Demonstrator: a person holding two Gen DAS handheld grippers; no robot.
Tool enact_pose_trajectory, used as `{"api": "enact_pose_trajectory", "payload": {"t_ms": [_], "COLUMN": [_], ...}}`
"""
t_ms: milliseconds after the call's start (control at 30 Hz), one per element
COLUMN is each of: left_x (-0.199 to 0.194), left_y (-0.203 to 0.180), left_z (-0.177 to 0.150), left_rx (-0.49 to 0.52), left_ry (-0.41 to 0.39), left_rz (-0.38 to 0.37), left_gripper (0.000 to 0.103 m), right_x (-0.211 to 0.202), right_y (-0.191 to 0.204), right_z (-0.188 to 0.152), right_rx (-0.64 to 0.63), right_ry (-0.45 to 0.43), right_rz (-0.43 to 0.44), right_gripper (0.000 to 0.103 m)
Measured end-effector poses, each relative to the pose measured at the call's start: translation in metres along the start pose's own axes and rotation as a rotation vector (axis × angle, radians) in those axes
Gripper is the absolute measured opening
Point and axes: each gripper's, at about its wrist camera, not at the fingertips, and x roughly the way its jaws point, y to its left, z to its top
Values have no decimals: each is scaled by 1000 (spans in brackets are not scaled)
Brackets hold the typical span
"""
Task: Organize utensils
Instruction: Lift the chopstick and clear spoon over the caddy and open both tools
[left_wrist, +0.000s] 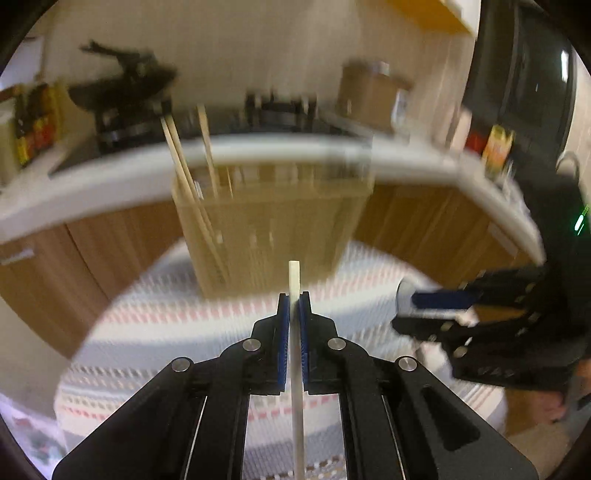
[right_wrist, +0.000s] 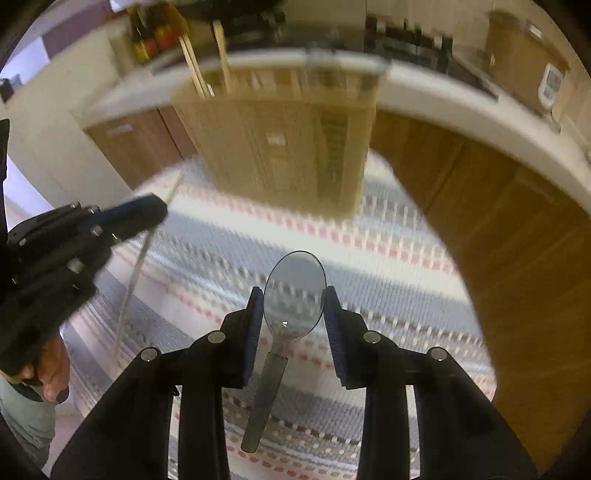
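A kitchen with wooden cabinets (left_wrist: 110, 251) and a white counter (left_wrist: 280, 147) is behind a table with a striped cloth (right_wrist: 388, 266). On the cloth stands a wooden holder (left_wrist: 273, 229) with three chopsticks (left_wrist: 184, 166) in its left part. In front of the holder, the left gripper (left_wrist: 294, 317) has its fingers pressed on a pale chopstick (left_wrist: 295, 369), held upright. To the right of it, the right gripper (right_wrist: 293, 314) pinches a clear spoon (right_wrist: 291, 299) by the bowl, above the cloth.
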Motion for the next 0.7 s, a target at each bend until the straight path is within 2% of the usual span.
{"api": "enact_pose_trajectory", "payload": {"t_ms": [233,400,467,567,700], "left_x": [-42,-58,-62,-65,-65], "left_y": [5,5,10,16,22], "left_z": [52,80,92,107,119], "left_rx": [-20,-19,-29,-46,-64], "left_ry": [-231,-364,-421,-519,-648], "left_rz": [9,4,-16,-45,-8], "left_gripper": [3,3,3,3,3], "right_x": [-57,-95,-102,-109,-111], "right_y": [5,-14,-20,-29,-37], "right_z": [44,88,105,127,139], "right_rx": [-26,3,12,26,43], "right_ry": [-240,-432,-479,-573,-674], "right_rz": [-20,-75,-94,-159,-242], "right_gripper": [30,30,30,30,30]}}
